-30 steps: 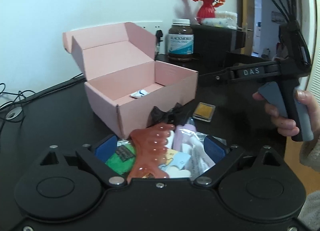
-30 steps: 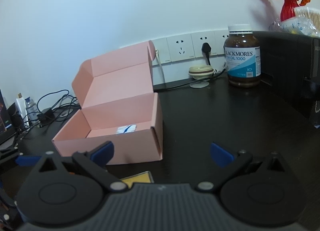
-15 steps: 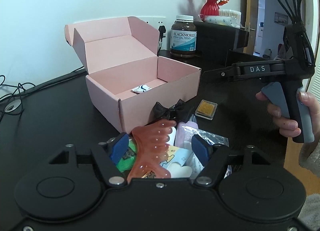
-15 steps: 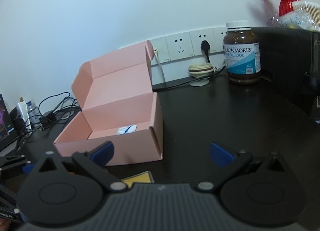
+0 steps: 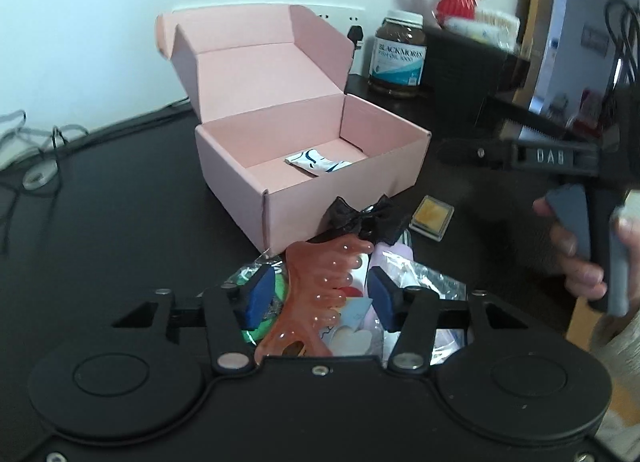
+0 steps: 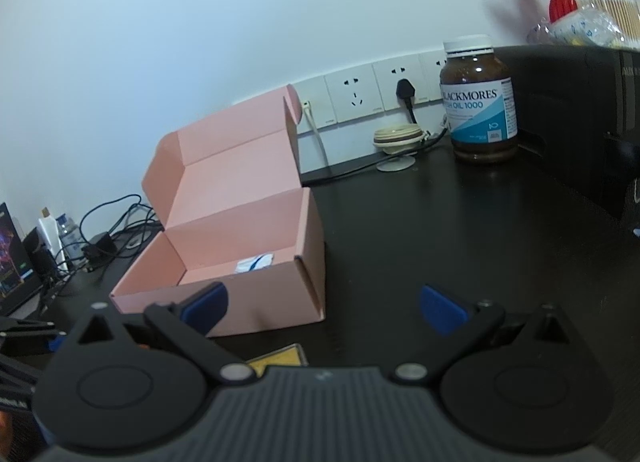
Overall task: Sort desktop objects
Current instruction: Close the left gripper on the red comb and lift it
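Between the blue pads of your left tool (image 5: 318, 290) lies the reddish translucent massage comb (image 5: 316, 298), on top of a heap of small packets just in front of the open pink box (image 5: 320, 166); the pads stand on either side of the comb with a gap showing on each flank, so the jaws are part-way in but not clamped, and you have hold of nothing; I judge the step in hand to be the grasp of the comb, with its transfer to the box to follow. Beyond the comb a black bow (image 5: 360, 218) rests against the box front, and a small yellow-lidded tin (image 5: 434, 216) sits on the bench (image 5: 120, 202) just beside the box's near corner; one white sachet (image 5: 318, 160) already lies on the box floor. Your right tool (image 6: 324, 306) hovers wide apart and empty above the bench, to the right of the box. Next, close squarely on the comb's body, not the rounded teeth, which look slick and may slip; lift it clear of the crinkly packets so none drags along; then carry it over the front wall and set it down beside the sachet.
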A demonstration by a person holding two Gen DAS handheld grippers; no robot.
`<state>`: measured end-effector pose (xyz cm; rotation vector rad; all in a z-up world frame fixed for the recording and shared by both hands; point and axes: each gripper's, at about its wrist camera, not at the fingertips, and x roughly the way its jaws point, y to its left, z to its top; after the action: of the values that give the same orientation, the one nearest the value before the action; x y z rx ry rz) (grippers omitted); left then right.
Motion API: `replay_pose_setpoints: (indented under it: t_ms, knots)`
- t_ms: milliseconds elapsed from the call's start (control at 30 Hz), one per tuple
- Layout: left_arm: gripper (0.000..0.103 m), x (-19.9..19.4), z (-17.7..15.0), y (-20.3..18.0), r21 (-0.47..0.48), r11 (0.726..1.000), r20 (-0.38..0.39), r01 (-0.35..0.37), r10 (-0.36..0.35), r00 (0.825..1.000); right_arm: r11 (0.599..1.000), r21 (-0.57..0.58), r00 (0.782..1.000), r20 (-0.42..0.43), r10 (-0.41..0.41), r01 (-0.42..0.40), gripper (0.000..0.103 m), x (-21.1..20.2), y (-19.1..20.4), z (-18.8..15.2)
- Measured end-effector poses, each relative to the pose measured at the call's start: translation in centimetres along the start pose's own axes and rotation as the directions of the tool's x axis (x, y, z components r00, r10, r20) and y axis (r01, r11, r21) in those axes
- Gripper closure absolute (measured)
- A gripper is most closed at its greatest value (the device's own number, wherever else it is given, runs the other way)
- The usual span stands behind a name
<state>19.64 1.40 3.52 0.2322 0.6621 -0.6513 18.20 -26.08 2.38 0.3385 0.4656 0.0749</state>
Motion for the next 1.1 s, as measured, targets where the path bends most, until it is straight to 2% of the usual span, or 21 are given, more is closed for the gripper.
replay_pose_setpoints:
  t_ms: [100,267,367,533,633,833,967,1100]
  knots:
    - [0.056,0.1,-0.4,-1.1,0.044,0.999,-0.010,-0.005,0.005,1.000,1.000,0.007,1.000,0.002,0.008,-0.008,0.001,-0.1,-0.1,0.0]
    - [0.060,0.2,-0.6,-1.2,0.046,0.999,-0.029,-0.019,0.021,0.999,1.000,0.002,1.000,0.007,0.013,-0.013,0.001,-0.1,0.1,0.0]
    - [0.060,0.4,-0.5,-0.5,0.017,0.999,-0.035,-0.034,0.035,0.999,1.000,0.002,1.000,0.009,0.016,-0.016,0.001,-0.2,0.1,0.0]
    - [0.064,0.6,-0.3,0.2,-0.012,1.000,-0.046,-0.016,0.016,0.999,1.000,0.015,1.000,0.007,0.023,-0.023,0.001,-0.2,-0.1,0.0]
    - [0.070,0.5,-0.2,0.1,-0.011,1.000,-0.038,-0.011,0.011,0.999,0.999,0.023,1.000,0.007,0.026,-0.026,0.001,-0.3,-0.2,0.0]
    - [0.072,0.4,-0.3,0.8,-0.060,0.998,-0.018,0.010,-0.011,1.000,0.999,0.024,1.000,0.005,0.025,-0.025,0.001,-0.3,-0.1,0.0]
    - [0.081,-0.5,-0.2,1.1,-0.086,0.996,0.039,-0.009,0.012,0.999,0.999,0.026,1.000,0.003,0.025,-0.025,0.001,-0.2,-0.1,0.0]
    - [0.085,0.3,-0.4,1.0,-0.067,0.997,0.021,-0.033,0.035,0.999,0.999,0.024,1.000,-0.002,0.024,-0.024,0.001,0.0,-0.1,0.0]
